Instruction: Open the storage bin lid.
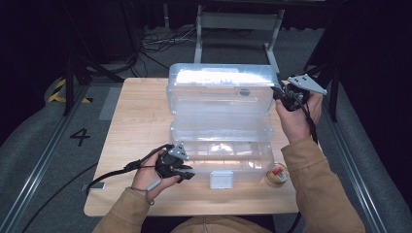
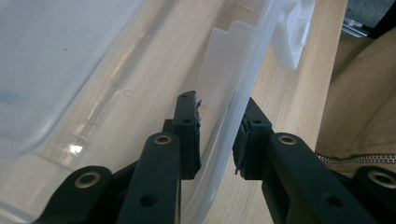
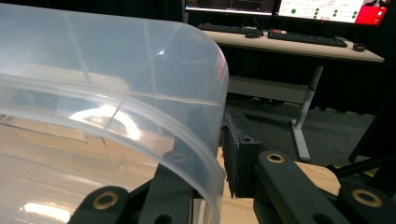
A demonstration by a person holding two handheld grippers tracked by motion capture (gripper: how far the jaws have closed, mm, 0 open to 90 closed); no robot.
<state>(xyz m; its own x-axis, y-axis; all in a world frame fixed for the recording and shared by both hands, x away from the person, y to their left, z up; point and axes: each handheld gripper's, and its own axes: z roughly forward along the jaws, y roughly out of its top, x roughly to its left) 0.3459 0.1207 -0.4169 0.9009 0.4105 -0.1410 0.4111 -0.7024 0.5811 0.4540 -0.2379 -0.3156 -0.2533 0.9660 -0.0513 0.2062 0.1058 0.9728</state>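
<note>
Black jaws of the left gripper (image 2: 217, 140) straddle the front rim of the clear box (image 1: 221, 162), apart, barely touching it. The right gripper (image 3: 210, 154) is clamped on the raised lid's (image 1: 218, 87) corner. A small jar (image 1: 277, 174) stands beside the box on the table (image 1: 136, 126).

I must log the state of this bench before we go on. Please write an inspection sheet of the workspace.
Surface: wooden table, light, unmarked.
Job's things: clear plastic box with its lid raised open; white latch at the near wall.
Clutter: small round container by the box's right end.
Grippers: left gripper jaws straddle the box's near rim; right gripper jaws straddle the lid's corner.
Cables: black cable trailing off the left gripper.
Surroundings: floor mark "4", desk with monitors.
</note>
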